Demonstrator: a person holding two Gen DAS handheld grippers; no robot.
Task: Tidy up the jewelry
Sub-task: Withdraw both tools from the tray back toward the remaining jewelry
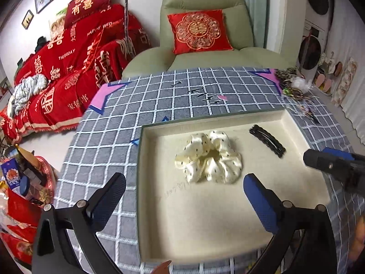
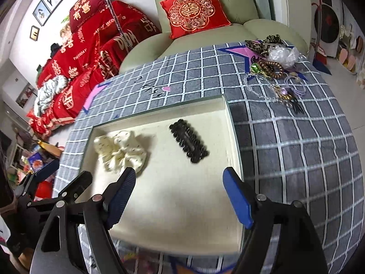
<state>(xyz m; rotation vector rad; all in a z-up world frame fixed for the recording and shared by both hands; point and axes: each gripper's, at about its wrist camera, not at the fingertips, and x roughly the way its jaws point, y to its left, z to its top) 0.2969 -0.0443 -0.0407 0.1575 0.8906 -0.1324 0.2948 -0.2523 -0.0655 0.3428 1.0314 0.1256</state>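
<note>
Both the left gripper [image 1: 184, 188] and right gripper [image 2: 180, 186] hang agape and empty above the shallow cream-lined tray [image 1: 228, 228], where the soft, probably slippery cream satin scrunchie [image 1: 208, 157] suits a pinch across one fold, the stiff black scalloped hair clip [image 2: 189, 143] across its width

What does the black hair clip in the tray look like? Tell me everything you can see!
The black hair clip is a long, flat snap clip with bumpy, scalloped edges and a slightly shiny finish. It lies flat and slanted on the cream floor of the tray, near the far right corner. Nothing touches it: the cream scrunchie lies apart to its left, and no fingers hold it.
</note>
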